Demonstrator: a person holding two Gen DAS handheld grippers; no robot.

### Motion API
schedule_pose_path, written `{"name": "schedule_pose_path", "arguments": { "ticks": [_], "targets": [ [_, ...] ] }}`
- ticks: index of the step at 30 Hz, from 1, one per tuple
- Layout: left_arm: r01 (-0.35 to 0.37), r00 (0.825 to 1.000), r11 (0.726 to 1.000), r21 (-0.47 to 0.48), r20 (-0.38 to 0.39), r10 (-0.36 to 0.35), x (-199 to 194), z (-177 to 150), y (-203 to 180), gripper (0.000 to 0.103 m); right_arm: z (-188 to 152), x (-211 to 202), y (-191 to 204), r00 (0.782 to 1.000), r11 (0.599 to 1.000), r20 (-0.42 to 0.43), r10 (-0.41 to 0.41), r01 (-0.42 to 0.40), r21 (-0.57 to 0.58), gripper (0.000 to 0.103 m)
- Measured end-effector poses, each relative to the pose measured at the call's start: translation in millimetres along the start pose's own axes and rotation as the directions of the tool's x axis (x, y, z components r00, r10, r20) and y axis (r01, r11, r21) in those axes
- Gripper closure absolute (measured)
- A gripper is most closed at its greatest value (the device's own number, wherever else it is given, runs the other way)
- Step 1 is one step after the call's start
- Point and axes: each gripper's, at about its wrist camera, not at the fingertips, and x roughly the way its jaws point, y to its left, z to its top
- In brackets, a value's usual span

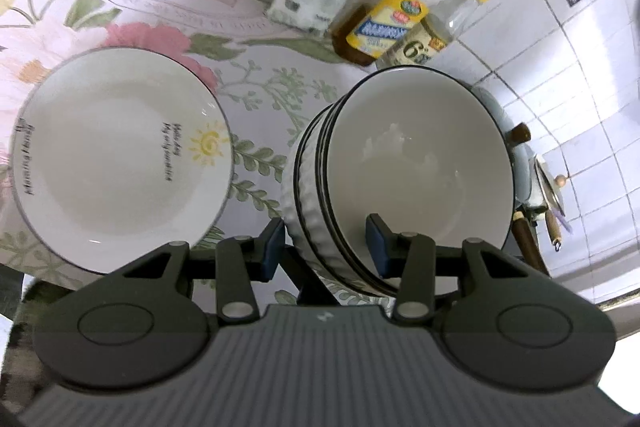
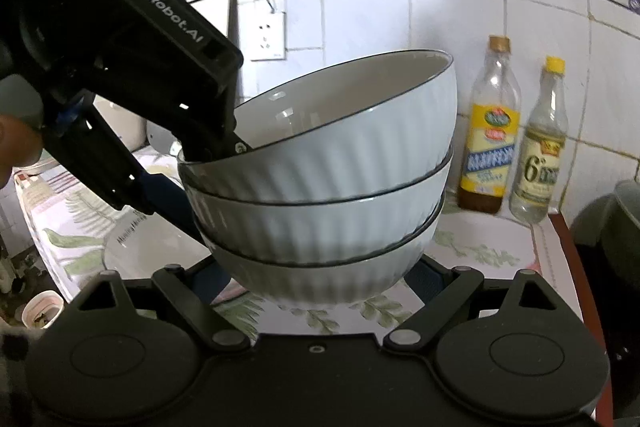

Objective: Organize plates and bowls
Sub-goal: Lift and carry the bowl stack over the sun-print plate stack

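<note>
Left tool (image 1: 326, 247) clamps near rim of bowl stack (image 1: 400, 183); right tool (image 2: 320, 279) cradles stack base, grip hidden, cannot tell. Stack tilted, seemingly clear of counter (image 1: 260, 79). Plate (image 1: 120, 155) beside. Lift step; next: carry level, both together.

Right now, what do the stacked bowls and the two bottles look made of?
Bowls: likely glazed ceramic, glossy white with ribbed sides and dark rims. Bottles: clear, see-through with paper labels and yellow caps; glass or plastic, can't tell.
</note>
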Motion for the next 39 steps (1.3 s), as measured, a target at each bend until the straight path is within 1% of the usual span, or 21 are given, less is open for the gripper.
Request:
{"name": "schedule_pose_path", "arguments": {
  "ticks": [4, 9, 10, 17, 22, 28, 32, 39],
  "targets": [
    [-0.018, 1.000, 1.000, -0.003, 0.024, 0.019, -20, 3, 11, 0.061, 10, 3, 19, 0.999, 0.999, 0.010, 0.030, -0.030, -0.014, 0.008],
    [-0.051, 0.997, 0.998, -0.022, 0.051, 0.052, -44, 8, 35, 0.061, 19, 15, 47, 0.996, 0.996, 0.011, 0.083, -0.083, -0.025, 0.008],
    [-0.060, 0.996, 0.998, -0.029, 0.059, 0.061, -49, 9, 41, 0.061, 23, 27, 44, 0.996, 0.995, 0.008, 0.094, -0.094, -0.025, 0.008],
    [-0.098, 0.990, 0.994, -0.055, 0.097, 0.103, -63, 14, 76, 0.061, 28, 56, 72, 0.988, 0.987, -0.012, 0.153, -0.153, -0.040, 0.008],
    [-0.114, 0.987, 0.991, -0.063, 0.105, 0.120, -60, 20, 97, 0.061, 26, 77, 82, 0.985, 0.985, -0.040, 0.167, -0.168, -0.034, 0.008],
    [-0.129, 0.986, 0.989, -0.066, 0.103, 0.135, -47, 26, 123, 0.061, 20, 103, 90, 0.982, 0.985, -0.080, 0.169, -0.171, -0.018, 0.008],
    [-0.150, 0.983, 0.986, -0.066, 0.098, 0.156, -34, 30, 134, 0.061, 11, 118, 90, 0.981, 0.986, -0.101, 0.168, -0.168, 0.007, 0.008],
    [-0.147, 0.986, 0.985, -0.087, 0.072, 0.153, -16, 35, 149, 0.061, 3, 135, 90, 0.978, 0.989, -0.145, 0.147, -0.149, 0.003, 0.008]
  ]
}}
